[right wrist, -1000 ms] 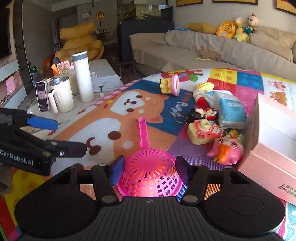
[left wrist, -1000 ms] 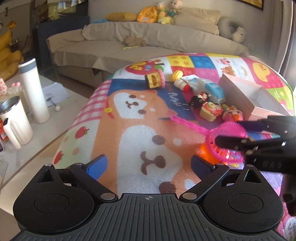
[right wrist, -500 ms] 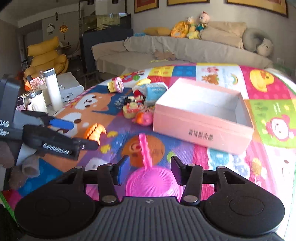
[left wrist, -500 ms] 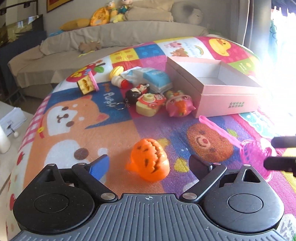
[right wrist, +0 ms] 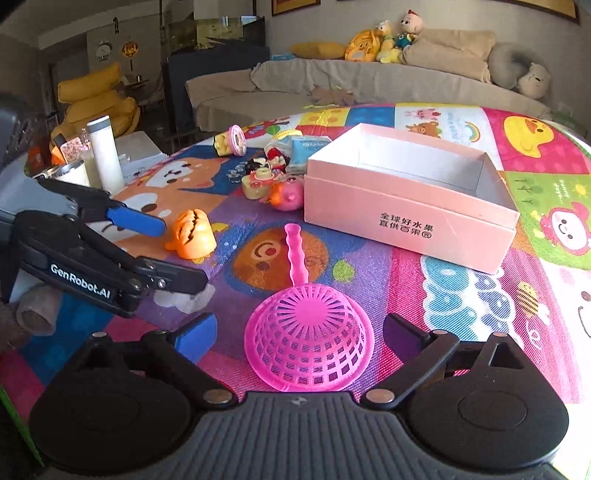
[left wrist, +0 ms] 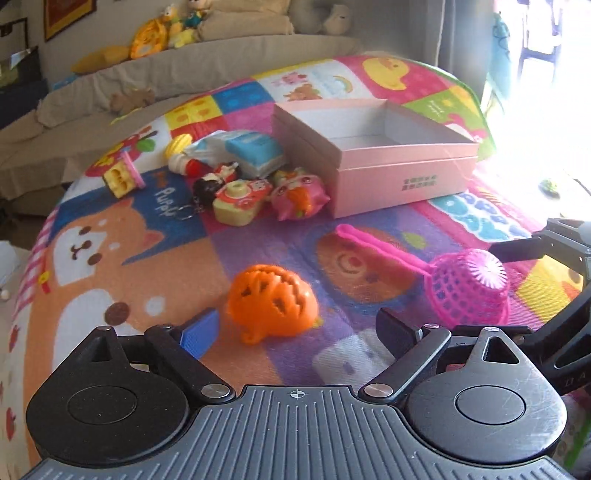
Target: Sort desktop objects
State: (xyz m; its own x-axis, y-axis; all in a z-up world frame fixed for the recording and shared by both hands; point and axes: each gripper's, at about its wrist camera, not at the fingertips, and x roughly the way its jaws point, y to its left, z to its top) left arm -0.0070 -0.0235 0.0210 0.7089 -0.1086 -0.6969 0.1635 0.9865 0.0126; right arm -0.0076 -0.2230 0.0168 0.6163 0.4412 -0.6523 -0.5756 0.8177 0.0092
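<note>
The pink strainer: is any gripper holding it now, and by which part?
Neither. The pink strainer lies dome-up on the mat between the opening right gripper pads, untouched. The left gripper is opening too, empty.

Living room, lit hard by daylight from a window (left wrist: 546, 74) at far right, glare washing out that side. Along the far wall, a long sofa (right wrist: 369, 85) under a beige cover, with cushions (right wrist: 450, 51), a yellow pillow (right wrist: 317, 50) and soft toys (right wrist: 391, 37) on its back. Framed pictures (right wrist: 295, 5) above it. Further left, a dark cabinet (right wrist: 218, 62) and a yellow armchair (right wrist: 96, 99). At near left, a low white side table (right wrist: 136, 151) carrying a tall white flask (right wrist: 107, 158) and a mug (right wrist: 74, 173).
</note>
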